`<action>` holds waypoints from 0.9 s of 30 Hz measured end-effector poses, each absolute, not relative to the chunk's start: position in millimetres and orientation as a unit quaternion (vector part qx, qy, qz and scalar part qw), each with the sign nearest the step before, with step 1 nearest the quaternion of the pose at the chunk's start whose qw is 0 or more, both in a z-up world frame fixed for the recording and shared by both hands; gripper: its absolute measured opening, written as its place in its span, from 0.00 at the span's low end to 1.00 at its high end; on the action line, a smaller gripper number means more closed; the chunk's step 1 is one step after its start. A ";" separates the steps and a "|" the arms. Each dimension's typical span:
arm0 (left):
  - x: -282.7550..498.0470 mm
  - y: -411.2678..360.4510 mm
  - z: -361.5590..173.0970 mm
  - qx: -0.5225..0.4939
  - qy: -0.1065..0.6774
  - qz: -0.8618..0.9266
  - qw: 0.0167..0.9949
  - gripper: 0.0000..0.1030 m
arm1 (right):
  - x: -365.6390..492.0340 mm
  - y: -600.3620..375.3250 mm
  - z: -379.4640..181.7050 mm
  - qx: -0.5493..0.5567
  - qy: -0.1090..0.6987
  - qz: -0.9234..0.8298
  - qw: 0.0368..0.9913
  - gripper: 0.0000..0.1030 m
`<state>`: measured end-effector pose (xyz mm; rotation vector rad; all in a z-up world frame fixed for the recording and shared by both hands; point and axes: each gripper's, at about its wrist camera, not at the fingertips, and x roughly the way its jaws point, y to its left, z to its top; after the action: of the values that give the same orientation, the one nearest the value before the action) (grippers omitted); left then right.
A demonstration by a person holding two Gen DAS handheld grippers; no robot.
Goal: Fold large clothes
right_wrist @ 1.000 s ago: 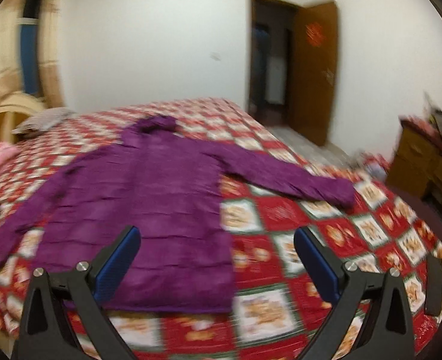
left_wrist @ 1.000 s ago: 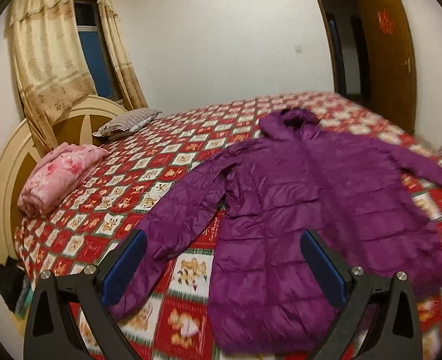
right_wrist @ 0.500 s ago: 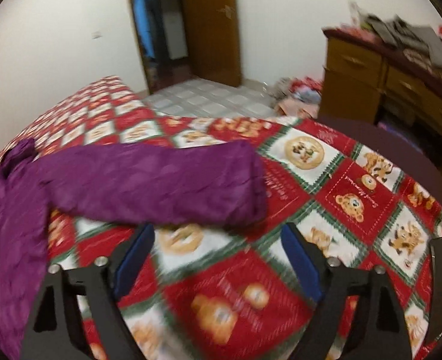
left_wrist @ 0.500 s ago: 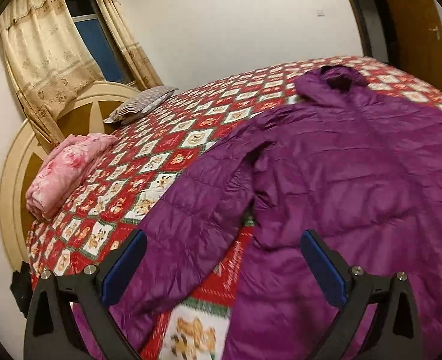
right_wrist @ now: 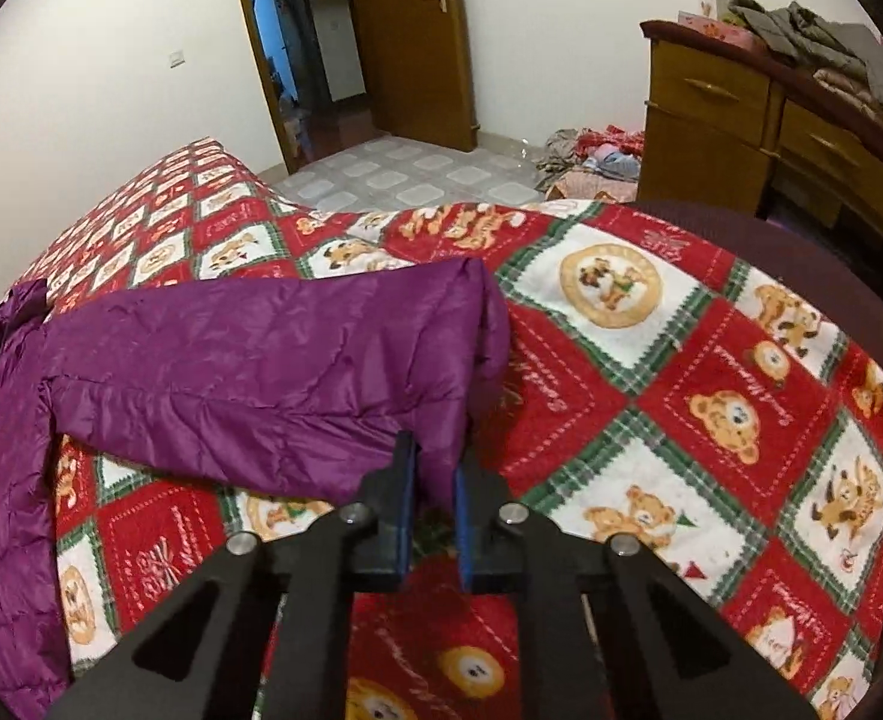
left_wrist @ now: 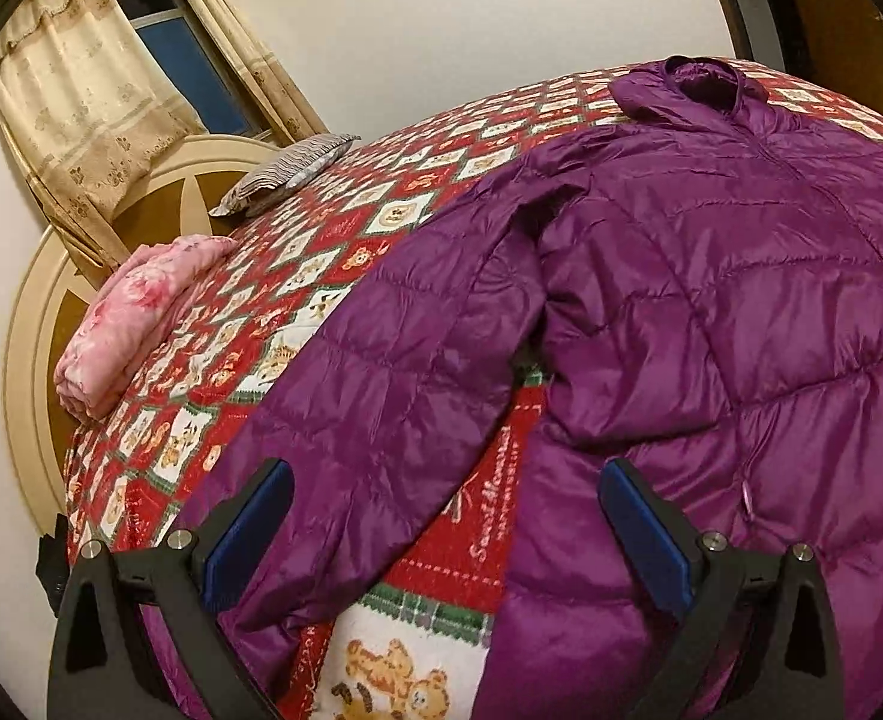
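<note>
Gripping now: right gripper (right_wrist: 432, 483) has its blue pads pinched on the near corner of the right sleeve cuff (right_wrist: 441, 420); fabric sits between the pads, so this reads as a real grab, not an empty close.
Why there: cuff is the free end of the sleeve; holding it probably lets the whole sleeve swing in over the body for the first fold.
Left gripper (left_wrist: 441, 531): jaws wide apart, nothing between the pads, hovering low over the left sleeve (left_wrist: 369, 408) and the red gap of bedspread beside it. Looks staged to take that sleeve next, my guess.
Jacket location: purple jacket (left_wrist: 711, 312) lies flat, front up, on the bear-print bedspread (right_wrist: 711, 420), hem near, hood far, both sleeves spread out to the sides.
Jacket look: quilted, shiny, puffy; zipper closed down the centre with a pull visible low on the front; fabric creased, slick, likely to slide and spring back when folded.
Hood (left_wrist: 702, 81): lying flat at the far end.
Progress: nothing folded yet by the lay of it.
Far left: pink folded blanket (left_wrist: 135, 318), then striped pillow (left_wrist: 285, 177) by the headboard, well apart from the jacket.
Far right: wooden dresser (right_wrist: 759, 120) with clothes heaped on top, off the bed.
</note>
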<state>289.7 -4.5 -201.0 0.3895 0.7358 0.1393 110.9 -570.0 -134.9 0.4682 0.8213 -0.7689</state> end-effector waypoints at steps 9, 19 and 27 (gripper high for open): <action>289.3 16.6 -164.6 0.189 0.333 0.053 0.922 0.99 | 127.5 -543.7 -101.9 0.133 0.355 -0.384 0.842 0.11; 326.9 46.6 -130.0 0.174 0.297 0.119 0.931 0.99 | 226.5 -410.3 -37.2 -0.032 0.293 -0.295 0.909 0.11; 360.6 50.5 -133.9 0.174 0.296 0.132 0.930 0.99 | 317.3 -294.2 -59.0 -0.129 0.298 -0.194 0.926 0.11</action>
<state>360.6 50.5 -133.9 0.3559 0.6053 0.2706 317.3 -294.2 -59.0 -0.2651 0.6105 -0.3972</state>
